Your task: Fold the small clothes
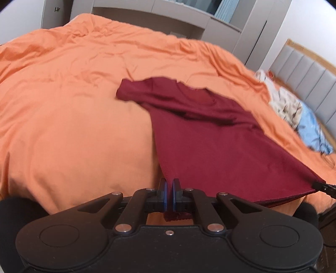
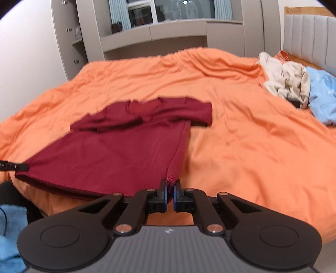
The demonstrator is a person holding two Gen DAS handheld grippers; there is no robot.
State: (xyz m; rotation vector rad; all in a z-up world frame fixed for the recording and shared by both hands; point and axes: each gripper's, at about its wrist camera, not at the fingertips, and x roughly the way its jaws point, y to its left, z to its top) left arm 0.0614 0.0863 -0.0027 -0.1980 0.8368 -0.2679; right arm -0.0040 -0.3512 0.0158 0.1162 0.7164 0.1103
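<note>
Left wrist view: the left gripper (image 1: 169, 187) is clamping the near hem corner of the maroon T-shirt (image 1: 210, 130), centre-right on the orange bedspread (image 1: 73, 105), apparently for folding. Right wrist view: the right gripper (image 2: 170, 189) is pinching the opposite hem corner; the shirt is lying stretched, sleeves rumpled.

Dark red T-shirts (image 2: 117, 147): one
Grippers: two, the left gripper (image 1: 169, 184) and the right gripper (image 2: 170, 185)
Orange bedcovers (image 2: 241, 136): one
Clothes piles (image 2: 294, 88): one, beige and light blue pieces
Headboards (image 2: 310, 33): one
Windows (image 2: 168, 10): one
</note>
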